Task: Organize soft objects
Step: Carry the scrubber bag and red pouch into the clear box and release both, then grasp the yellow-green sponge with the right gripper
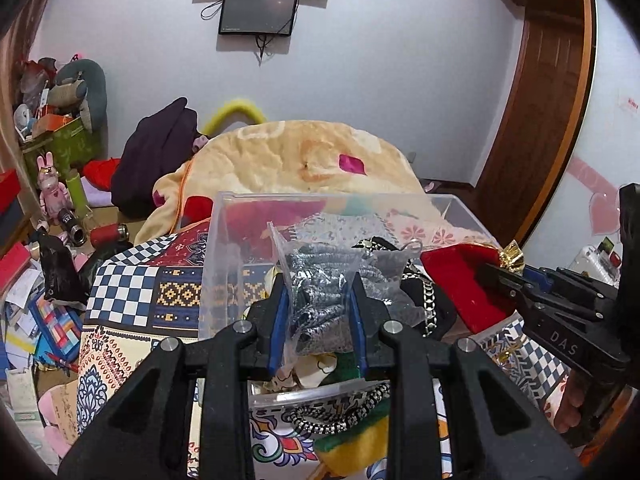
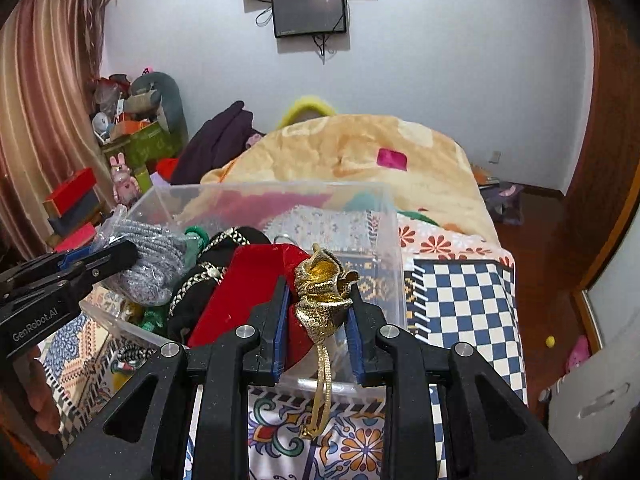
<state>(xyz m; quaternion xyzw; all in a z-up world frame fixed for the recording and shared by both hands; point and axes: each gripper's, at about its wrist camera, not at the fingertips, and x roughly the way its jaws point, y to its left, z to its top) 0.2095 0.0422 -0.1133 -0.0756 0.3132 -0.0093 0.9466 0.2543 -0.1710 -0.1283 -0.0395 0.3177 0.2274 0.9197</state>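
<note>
Blue-padded left gripper (image 1: 318,312) clamps a bagged grey knit (image 1: 320,300) over the clear bin (image 1: 224,248); right gripper (image 2: 318,320) pinches the red pouch (image 2: 248,292) at its gold bow (image 2: 324,292), apparently above the bin's near rim, on the patterned bedspread (image 2: 460,292).

The left black plastic hand-held gripper (image 1: 318,320) has two angular arms with triangular cut-outs, round silver screws at the joints, and blue pads (image 1: 278,320) lining its fingers. Seen from the side, its body bears white "GenRobot.AI" lettering. The right black plastic hand-held gripper (image 2: 316,320) matches it, its side marked "DAS". Bare fingers (image 1: 568,404) show beneath that lettering.
</note>
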